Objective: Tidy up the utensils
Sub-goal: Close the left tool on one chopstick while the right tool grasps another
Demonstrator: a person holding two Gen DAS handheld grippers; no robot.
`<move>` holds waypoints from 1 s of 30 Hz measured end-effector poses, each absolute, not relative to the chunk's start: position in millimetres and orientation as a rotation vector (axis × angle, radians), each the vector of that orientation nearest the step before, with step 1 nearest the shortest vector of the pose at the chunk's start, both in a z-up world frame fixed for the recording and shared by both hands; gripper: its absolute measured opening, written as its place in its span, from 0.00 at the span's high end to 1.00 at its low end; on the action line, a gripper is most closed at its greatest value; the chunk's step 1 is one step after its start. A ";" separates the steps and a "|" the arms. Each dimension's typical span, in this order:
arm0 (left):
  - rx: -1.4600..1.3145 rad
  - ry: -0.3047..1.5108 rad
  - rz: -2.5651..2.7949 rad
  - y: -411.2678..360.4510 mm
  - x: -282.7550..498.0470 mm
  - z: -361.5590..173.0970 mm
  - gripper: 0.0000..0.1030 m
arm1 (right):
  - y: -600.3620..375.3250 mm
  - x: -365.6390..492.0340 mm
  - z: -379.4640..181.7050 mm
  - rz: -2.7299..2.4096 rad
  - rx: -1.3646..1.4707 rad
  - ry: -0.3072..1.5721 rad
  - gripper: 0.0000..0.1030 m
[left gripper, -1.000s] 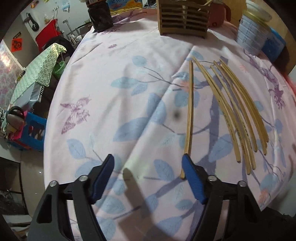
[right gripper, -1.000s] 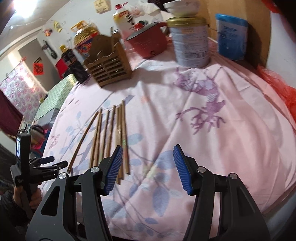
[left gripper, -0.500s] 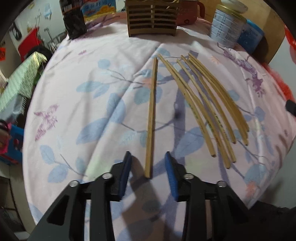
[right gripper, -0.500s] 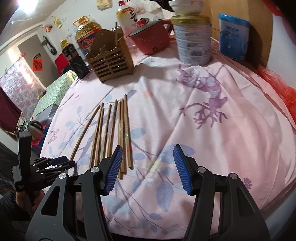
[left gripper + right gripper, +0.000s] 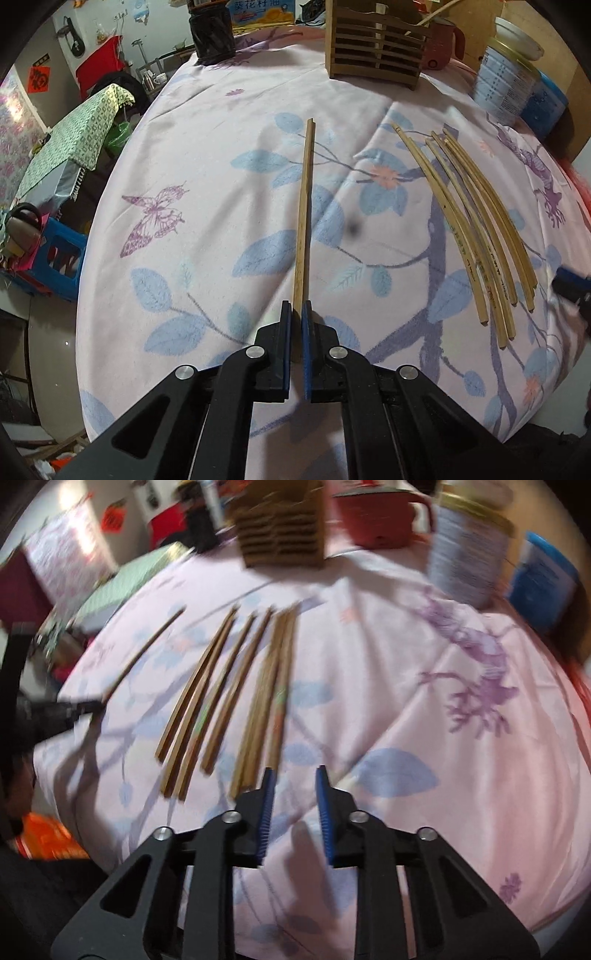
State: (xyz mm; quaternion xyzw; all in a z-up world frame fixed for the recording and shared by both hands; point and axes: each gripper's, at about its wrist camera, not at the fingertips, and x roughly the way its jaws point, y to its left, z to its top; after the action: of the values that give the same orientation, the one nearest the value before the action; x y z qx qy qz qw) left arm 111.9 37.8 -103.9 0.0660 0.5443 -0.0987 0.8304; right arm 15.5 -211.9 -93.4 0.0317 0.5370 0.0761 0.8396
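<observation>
Left tongs [image 5: 296, 308] had just clamped the lone chopstick [image 5: 305, 206], ready to lift; right tongs [image 5: 293, 775] were closing, empty.

Lived-in home, prob. a dining/kitchen corner. Round table w/ pink floral tablecloth [image 5: 207, 155]; at the far edge a slatted wooden utensil holder [image 5: 375, 55], small red electric pot [image 5: 376, 513], milk-powder tin [image 5: 506, 88], cooking-oil bottle [image 5: 258, 11]. Far left: red paper good-luck sign [image 5: 40, 78] on the wall, green patterned cloth [image 5: 74, 140] over furniture, blue plastic stool [image 5: 55, 258] on a tiled floor.
</observation>
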 end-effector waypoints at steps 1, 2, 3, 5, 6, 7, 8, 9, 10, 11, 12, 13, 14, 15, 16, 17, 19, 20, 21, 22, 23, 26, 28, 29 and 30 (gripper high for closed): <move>0.129 1.156 -0.208 39.5 111.6 -103.9 0.94 | -209.9 15.4 -95.3 0.170 0.067 1.138 0.84; 0.124 1.157 -0.207 40.0 111.8 -103.7 0.94 | -207.2 15.6 -97.3 0.179 0.063 1.139 0.84; 0.124 1.157 -0.207 39.9 111.3 -103.5 0.94 | -205.9 15.9 -97.2 0.186 0.062 1.138 0.84; 0.132 1.156 -0.205 39.1 110.6 -103.7 0.94 | -202.5 18.0 -97.6 0.197 0.054 1.135 0.84; 0.133 1.156 -0.205 38.9 110.1 -103.7 0.94 | -202.2 18.8 -98.1 0.197 0.053 1.134 0.84; 0.135 1.154 -0.204 38.6 109.8 -103.8 0.94 | -202.8 20.0 -99.4 0.198 0.063 1.136 0.85; 0.135 1.154 -0.204 38.7 109.6 -103.9 0.94 | -205.0 21.0 -100.2 0.202 0.086 1.133 0.87; 0.134 1.154 -0.204 39.0 109.5 -103.9 0.94 | -206.1 22.5 -100.4 0.204 0.106 1.132 0.88; 0.130 1.155 -0.206 39.5 109.6 -103.8 0.94 | -207.4 23.8 -101.4 0.205 0.123 1.131 0.88; 0.128 1.156 -0.209 40.1 109.5 -103.9 0.94 | -209.0 25.7 -102.2 0.207 0.139 1.129 0.90; 0.126 1.157 -0.210 40.5 109.8 -103.8 0.93 | -209.7 27.4 -103.2 0.208 0.150 1.125 0.92; 0.124 1.158 -0.211 40.7 109.9 -103.8 0.93 | -210.9 29.3 -105.2 0.203 0.155 1.128 0.97; 0.123 1.158 -0.212 40.8 109.9 -103.8 0.93 | -214.1 30.0 -107.4 0.206 0.181 1.124 0.97; 0.122 1.158 -0.212 41.0 109.7 -103.8 0.93 | -216.7 30.1 -108.7 0.208 0.211 1.125 0.97; 0.122 1.158 -0.212 41.1 109.6 -103.6 0.92 | -219.2 30.4 -110.0 0.208 0.236 1.132 0.97; 0.121 1.158 -0.212 41.1 109.7 -103.6 0.91 | -222.3 30.6 -111.7 0.202 0.254 1.140 0.97; 0.117 1.159 -0.214 41.4 109.8 -103.5 0.88 | -224.4 28.4 -112.5 0.206 0.272 1.136 0.97; 0.118 1.158 -0.215 41.0 109.5 -103.5 0.85 | -224.8 28.3 -112.9 0.207 0.277 1.135 0.97; 0.121 1.158 -0.216 40.6 109.0 -103.4 0.83 | -223.9 28.6 -112.8 0.204 0.273 1.135 0.97; 0.129 1.156 -0.215 39.7 108.3 -103.5 0.77 | -222.5 28.6 -112.5 0.202 0.265 1.133 0.97; 0.136 1.154 -0.211 39.4 107.5 -103.6 0.69 | -220.2 28.9 -112.2 0.198 0.249 1.129 0.97; 0.131 1.153 -0.174 45.9 106.5 -105.5 0.51 | -215.8 30.9 -111.2 0.191 0.211 1.115 0.96; 0.109 1.155 -0.175 51.3 106.9 -105.3 0.51 | -214.3 31.7 -110.9 0.187 0.191 1.108 0.96; 0.115 1.154 -0.174 51.0 106.5 -105.4 0.50 | -213.2 32.6 -110.9 0.184 0.186 1.102 0.96; 0.122 1.151 -0.173 50.2 105.7 -105.5 0.50 | -213.6 32.4 -110.9 0.183 0.186 1.099 0.95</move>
State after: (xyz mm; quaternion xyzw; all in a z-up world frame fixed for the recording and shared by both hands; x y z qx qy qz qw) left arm 105.7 50.2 -105.5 0.0578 0.5433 -0.0815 0.8336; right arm 32.4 -213.6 -110.9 0.0881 0.5206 0.0869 0.8448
